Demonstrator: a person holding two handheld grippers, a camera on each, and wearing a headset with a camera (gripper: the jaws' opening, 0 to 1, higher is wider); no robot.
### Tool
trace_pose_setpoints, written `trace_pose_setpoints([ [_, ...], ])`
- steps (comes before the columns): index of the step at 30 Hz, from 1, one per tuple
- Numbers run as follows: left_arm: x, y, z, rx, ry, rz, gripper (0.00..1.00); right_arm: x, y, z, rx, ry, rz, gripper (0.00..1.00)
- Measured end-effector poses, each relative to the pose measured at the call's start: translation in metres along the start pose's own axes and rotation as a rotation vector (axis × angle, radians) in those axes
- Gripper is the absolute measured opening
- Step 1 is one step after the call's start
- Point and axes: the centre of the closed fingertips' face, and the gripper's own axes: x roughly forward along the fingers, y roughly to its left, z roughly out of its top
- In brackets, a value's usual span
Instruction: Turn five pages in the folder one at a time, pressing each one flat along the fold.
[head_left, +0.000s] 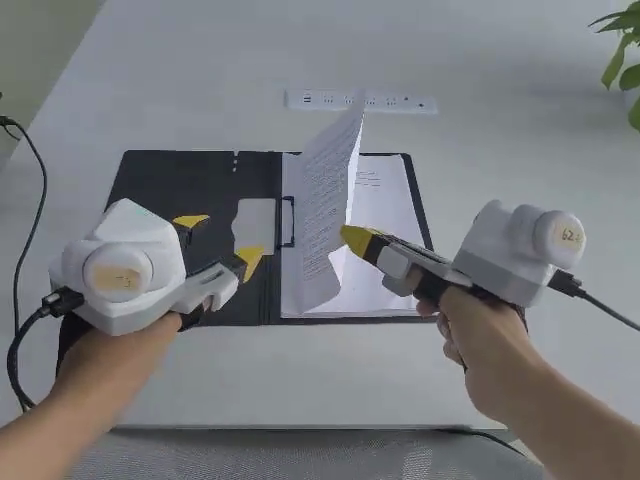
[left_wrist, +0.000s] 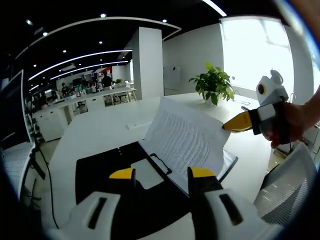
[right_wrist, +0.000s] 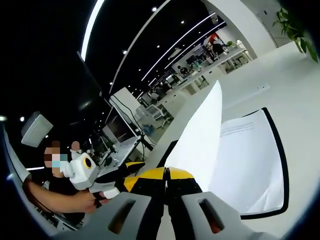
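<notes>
Print covers the lifted page (head_left: 325, 200) and the sheet below it (head_left: 385, 225), but it is too fine to read. The round disc on the right gripper (head_left: 350, 236) bears digits that look like "62"; the mark on the left gripper's (head_left: 220, 240) disc is too faint to make out.

The black folder (head_left: 180, 180) lies open and flat on the white table (head_left: 200, 60), square to the person. Its left inner cover carries a clear pocket (head_left: 256, 222), and a clip (head_left: 288, 222) sits at the spine. The page stands nearly upright above the fold, bowed slightly, with the rest of the stack flat on the right half.

The right gripper's jaws are closed on the page's lower free edge. The left gripper hovers over the left cover with its jaws apart and nothing between them.

A power strip (head_left: 360, 100) lies beyond the folder's far edge, apart from it. A cable (head_left: 30, 200) runs down the table's left side, well apart from the folder. Plant leaves (head_left: 625, 50) show at the far right. Bare tabletop surrounds the folder on all sides.
</notes>
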Motion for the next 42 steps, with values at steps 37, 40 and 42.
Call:
trace_pose_setpoints([
  [37, -0.096, 0.103, -0.032, -0.004, 0.008, 0.093, 0.40, 0.137, 0.036, -0.132, -0.236, 0.326, -0.001, 0.00],
  [40, -0.093, 0.107, -0.041, -0.009, 0.019, 0.084, 0.40, 0.142, 0.030, -0.140, -0.277, 0.346, -0.027, 0.00],
  [42, -0.090, 0.107, -0.045, -0.004, 0.023, 0.075, 0.40, 0.145, 0.025, -0.146, -0.304, 0.363, -0.046, 0.00],
])
